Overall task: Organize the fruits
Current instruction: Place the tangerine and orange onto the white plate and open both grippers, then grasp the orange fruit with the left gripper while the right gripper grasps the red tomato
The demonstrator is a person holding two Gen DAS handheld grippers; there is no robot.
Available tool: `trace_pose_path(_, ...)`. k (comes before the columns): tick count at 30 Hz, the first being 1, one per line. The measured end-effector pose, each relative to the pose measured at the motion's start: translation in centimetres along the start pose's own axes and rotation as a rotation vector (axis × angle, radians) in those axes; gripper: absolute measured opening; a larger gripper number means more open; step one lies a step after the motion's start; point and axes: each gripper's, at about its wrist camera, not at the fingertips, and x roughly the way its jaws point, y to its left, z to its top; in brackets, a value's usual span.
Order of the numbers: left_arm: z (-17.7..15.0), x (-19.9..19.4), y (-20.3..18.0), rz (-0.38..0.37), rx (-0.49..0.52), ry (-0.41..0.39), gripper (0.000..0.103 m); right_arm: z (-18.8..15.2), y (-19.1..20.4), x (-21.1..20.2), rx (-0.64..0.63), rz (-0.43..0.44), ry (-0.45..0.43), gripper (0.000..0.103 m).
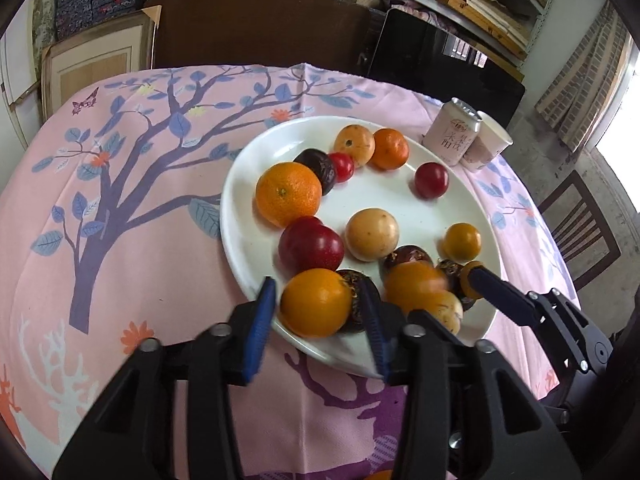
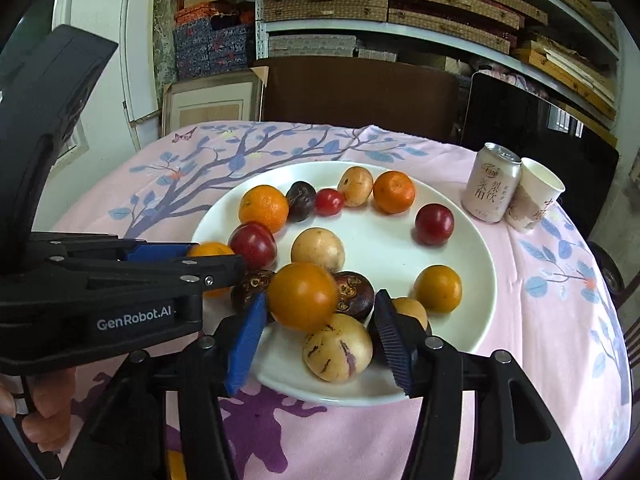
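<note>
A white plate (image 1: 380,196) (image 2: 384,240) on the pink tablecloth holds several fruits: oranges, red plums, dark purple fruits and pale yellow ones. My left gripper (image 1: 318,286) is open at the plate's near rim. A yellow-orange fruit (image 1: 316,302) lies between its blue pads with a gap on the left side. My right gripper (image 2: 320,296) is open too, astride another yellow-orange fruit (image 2: 302,296) and a pale purple-streaked fruit (image 2: 338,348), and neither pad presses on them. Each gripper also shows at the edge of the other's view, the right gripper (image 1: 476,276) and the left gripper (image 2: 218,258).
A pale drink can (image 2: 490,184) (image 1: 452,136) and a paper cup (image 2: 534,196) (image 1: 486,144) stand just right of the plate. Behind the table are a brown chair back (image 2: 360,92), a dark screen (image 2: 536,128) and loaded shelves. A hand (image 2: 44,408) holds the left gripper's handle.
</note>
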Motion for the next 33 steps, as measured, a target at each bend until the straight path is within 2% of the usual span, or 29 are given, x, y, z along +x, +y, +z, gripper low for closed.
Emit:
trace_pose_path(2,-0.1,-1.2,-0.2,0.033,0.006,-0.038,0.068,-0.3,-0.4,-0.7,0.016,0.004,-0.002,0.057)
trace_pose_path(8,-2.2,-4.6,-0.9,0.038,0.054,-0.064,0.068,-2.5,-0.8,-4.0,0.047,0.049,0.020,0.057)
trace_pose_path(14,-6.4,-7.8,-1.4,0.051,0.090,-0.061,0.074,-5.7,0.2,-7.2,0.062,0.101,0.064,0.057)
trace_pose_path(19,-9.9,-9.8,-1.2,0.071,0.104,-0.060,0.075,-8.0,1.9,-9.1,0.045,0.126,0.092,0.057)
trace_pose_path(27,-13.3,-11.2,0.3,0.083,0.072,-0.036,0.075,-10.2,3.7,-8.7,0.071,0.138,0.178,0.057)
trace_pose_path(33,-14.1,-10.7,1.9,0.089,0.045,-0.005,0.075,-10.6,5.5,-7.1,0.057,0.142,0.225,0.057)
